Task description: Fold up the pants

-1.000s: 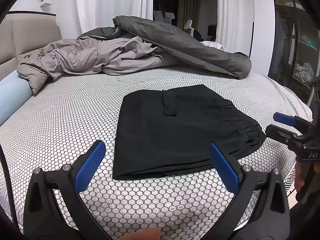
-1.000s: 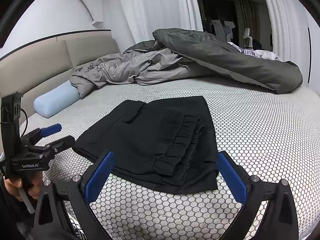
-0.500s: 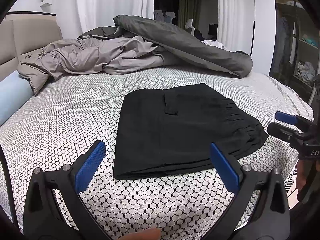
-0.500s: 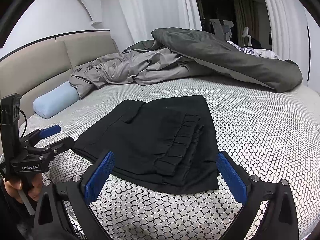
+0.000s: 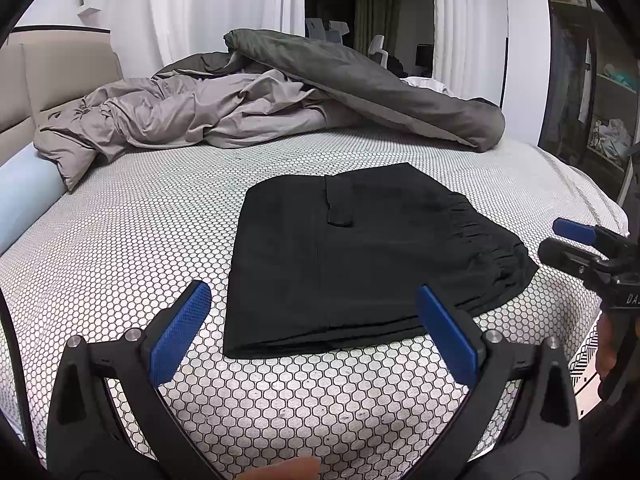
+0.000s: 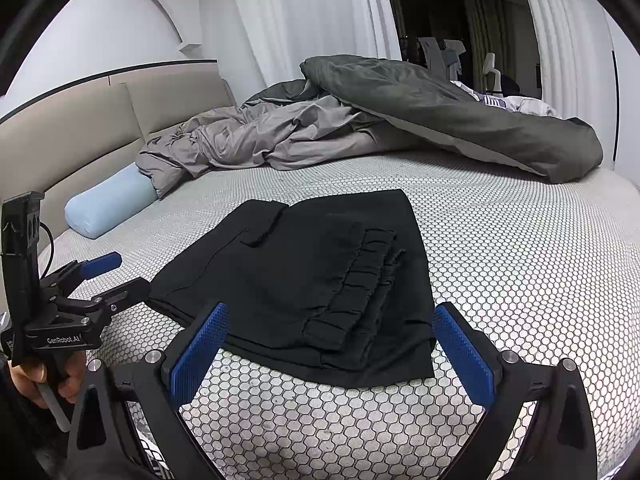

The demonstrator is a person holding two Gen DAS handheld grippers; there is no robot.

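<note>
Pants (image 5: 352,256) lie folded near the bed's (image 5: 140,240) front edge, soft and floppy; pinch a corner. Left gripper (image 5: 312,332) and right gripper (image 6: 328,352) gape wide, empty.

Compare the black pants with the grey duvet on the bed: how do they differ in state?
The pants lie flat, folded into a compact rectangle near the bed's front; the duvet is crumpled in a loose heap at the far side. The pants are black; the duvet is grey, darker on one face. Both rest on the honeycomb-patterned sheet, and neither tool touches either.
</note>
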